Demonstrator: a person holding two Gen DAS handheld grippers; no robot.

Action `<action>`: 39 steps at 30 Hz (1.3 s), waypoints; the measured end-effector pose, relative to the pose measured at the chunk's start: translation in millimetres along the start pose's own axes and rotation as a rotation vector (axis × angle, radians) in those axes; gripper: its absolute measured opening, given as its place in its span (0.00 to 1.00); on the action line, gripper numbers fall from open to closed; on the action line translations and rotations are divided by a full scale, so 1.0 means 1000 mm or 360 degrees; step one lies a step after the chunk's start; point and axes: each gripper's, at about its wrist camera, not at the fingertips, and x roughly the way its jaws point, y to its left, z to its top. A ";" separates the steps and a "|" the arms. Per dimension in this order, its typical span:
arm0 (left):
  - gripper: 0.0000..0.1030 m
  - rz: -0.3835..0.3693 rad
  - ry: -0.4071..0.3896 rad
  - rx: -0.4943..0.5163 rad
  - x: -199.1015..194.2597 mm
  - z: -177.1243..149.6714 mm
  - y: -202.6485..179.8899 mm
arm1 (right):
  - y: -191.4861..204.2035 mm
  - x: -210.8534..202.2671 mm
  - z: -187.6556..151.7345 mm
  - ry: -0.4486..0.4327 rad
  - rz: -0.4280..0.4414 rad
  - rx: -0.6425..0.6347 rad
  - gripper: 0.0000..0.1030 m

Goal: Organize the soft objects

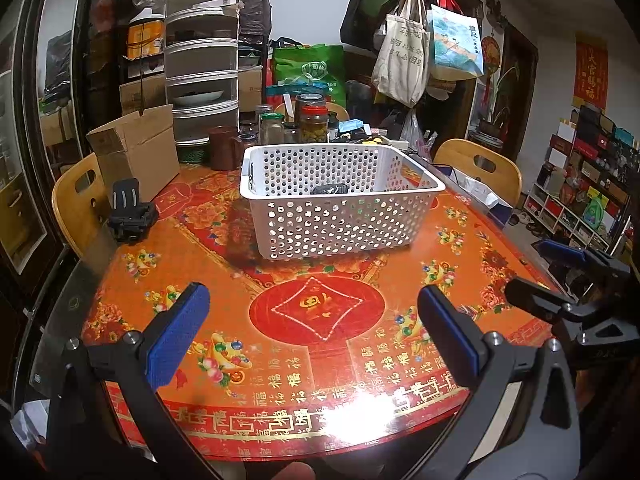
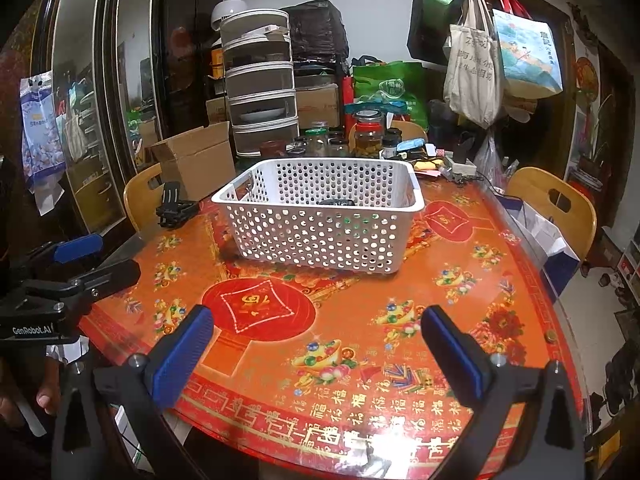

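A white perforated basket [image 1: 340, 216] stands on the red and orange table [image 1: 320, 360]; it also shows in the right wrist view [image 2: 320, 232]. A dark soft object [image 1: 330, 189] lies inside it, partly hidden by the wall, and shows as a dark sliver [image 2: 337, 202] in the right wrist view. My left gripper [image 1: 314, 320] is open and empty above the table's near edge. My right gripper [image 2: 316, 340] is open and empty too, to the right of the left one. The right gripper shows at the right edge of the left view [image 1: 560, 276], the left gripper at the left edge of the right view [image 2: 80, 264].
A black clamp-like device [image 1: 132, 216] lies at the table's left edge next to a cardboard box [image 1: 136, 152]. Glass jars [image 1: 312, 120], a stacked food cover [image 1: 202, 60] and clutter line the far side. Wooden chairs [image 1: 480, 168] stand around the table.
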 end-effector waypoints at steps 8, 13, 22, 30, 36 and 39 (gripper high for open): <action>1.00 -0.0006 0.0001 -0.0002 0.000 0.000 0.000 | -0.001 0.000 0.000 0.0000 0.0001 0.0003 1.00; 1.00 -0.0010 0.0001 0.0002 0.001 -0.002 -0.003 | -0.001 -0.001 0.000 -0.0003 0.0003 0.0001 1.00; 1.00 -0.0012 0.0007 0.0005 0.001 -0.003 -0.005 | -0.001 -0.002 0.000 0.0000 0.0005 0.0005 1.00; 1.00 -0.0029 -0.0002 0.0003 0.000 -0.004 -0.003 | -0.001 -0.002 -0.001 0.0007 0.0004 0.0008 1.00; 1.00 -0.0030 -0.0003 0.0008 0.002 -0.003 0.000 | -0.002 -0.001 -0.001 0.0006 0.0003 0.0008 1.00; 1.00 -0.0038 -0.0010 0.0016 0.001 -0.004 -0.001 | -0.002 -0.001 -0.002 0.0009 0.0004 0.0010 1.00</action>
